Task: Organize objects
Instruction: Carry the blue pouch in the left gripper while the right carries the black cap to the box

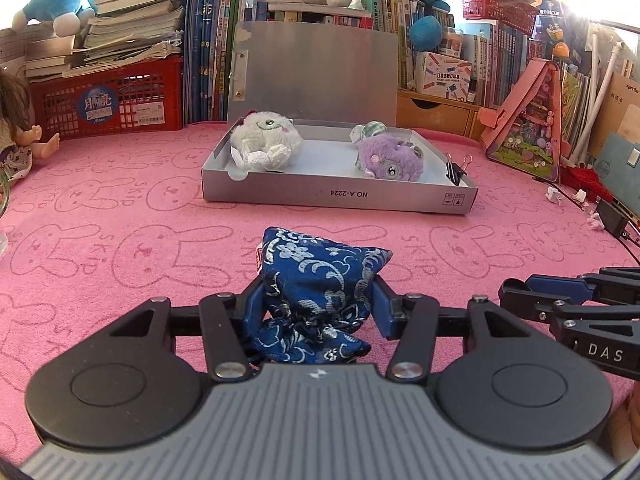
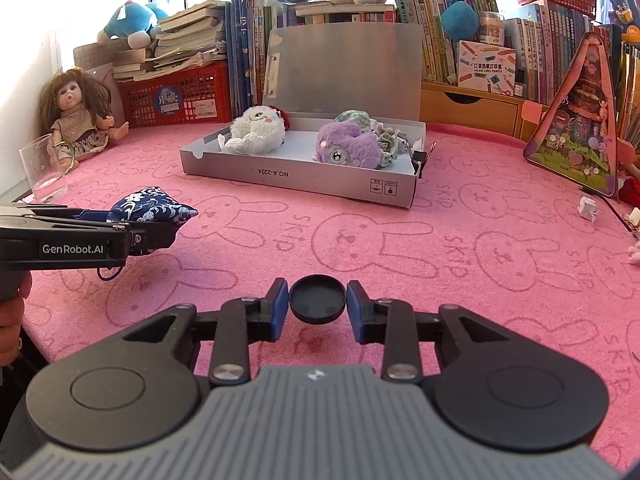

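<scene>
On my left, the left gripper (image 1: 320,304) has its jaws part-closed and pressing on a blue brocade pouch with a silver floral pattern (image 1: 316,280); the cloth bunches between the blue pads and bulges out ahead of them. From the right wrist view the pouch (image 2: 154,210) looks to hang just clear of the pink rabbit-print cloth (image 1: 140,208), though I can't be sure it has fully left it. Straight ahead of these jaws, well beyond the pouch, sits the open silver cardboard box (image 1: 340,200), its lid propped upright behind.

In that box, a white fluffy plush toy (image 1: 266,144) lies at the left end and a purple fluffy plush toy (image 1: 390,158) at the right, with bare floor between them (that gap looks like the natural slot).

On my right, the right gripper (image 2: 318,304) has its jaws drawn in as far as they go on a small round black cap (image 2: 318,300), one pad touching each side of the disc. The box (image 2: 296,184) lies ahead of these jaws too, slightly to their left.

I judge both pickups done and the carry to the box as the step in hand. Next I'd need to bring each gripper forward over the front wall, high enough to clear it, and release over free floor without knocking the plush toys.
</scene>
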{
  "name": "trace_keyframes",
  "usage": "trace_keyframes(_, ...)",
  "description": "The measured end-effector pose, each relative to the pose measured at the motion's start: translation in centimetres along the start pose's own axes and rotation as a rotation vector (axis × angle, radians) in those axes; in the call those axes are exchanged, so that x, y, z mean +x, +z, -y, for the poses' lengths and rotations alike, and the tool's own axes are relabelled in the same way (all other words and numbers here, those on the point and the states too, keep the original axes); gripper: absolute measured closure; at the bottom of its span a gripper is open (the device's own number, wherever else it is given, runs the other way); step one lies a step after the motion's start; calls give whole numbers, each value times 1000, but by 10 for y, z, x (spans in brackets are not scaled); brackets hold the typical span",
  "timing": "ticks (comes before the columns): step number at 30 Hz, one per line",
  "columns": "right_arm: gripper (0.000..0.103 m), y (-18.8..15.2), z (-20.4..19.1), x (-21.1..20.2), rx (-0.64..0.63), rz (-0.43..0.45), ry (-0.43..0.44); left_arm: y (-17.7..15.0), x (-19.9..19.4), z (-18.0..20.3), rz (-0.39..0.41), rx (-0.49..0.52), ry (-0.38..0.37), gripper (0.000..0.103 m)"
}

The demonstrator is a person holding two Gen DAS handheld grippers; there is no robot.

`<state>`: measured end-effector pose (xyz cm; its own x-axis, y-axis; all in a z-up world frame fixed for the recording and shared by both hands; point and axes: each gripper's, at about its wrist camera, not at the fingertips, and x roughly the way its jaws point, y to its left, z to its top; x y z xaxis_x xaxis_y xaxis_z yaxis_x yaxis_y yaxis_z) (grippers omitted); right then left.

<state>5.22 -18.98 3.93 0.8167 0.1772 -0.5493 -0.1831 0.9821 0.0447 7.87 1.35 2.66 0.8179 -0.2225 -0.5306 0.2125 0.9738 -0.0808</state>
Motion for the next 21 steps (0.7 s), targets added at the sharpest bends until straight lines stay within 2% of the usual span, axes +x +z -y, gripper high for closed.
trace_keyframes(21, 66, 60, 28, 29, 100, 25, -53, 65, 43, -8, 18, -4, 56, 44)
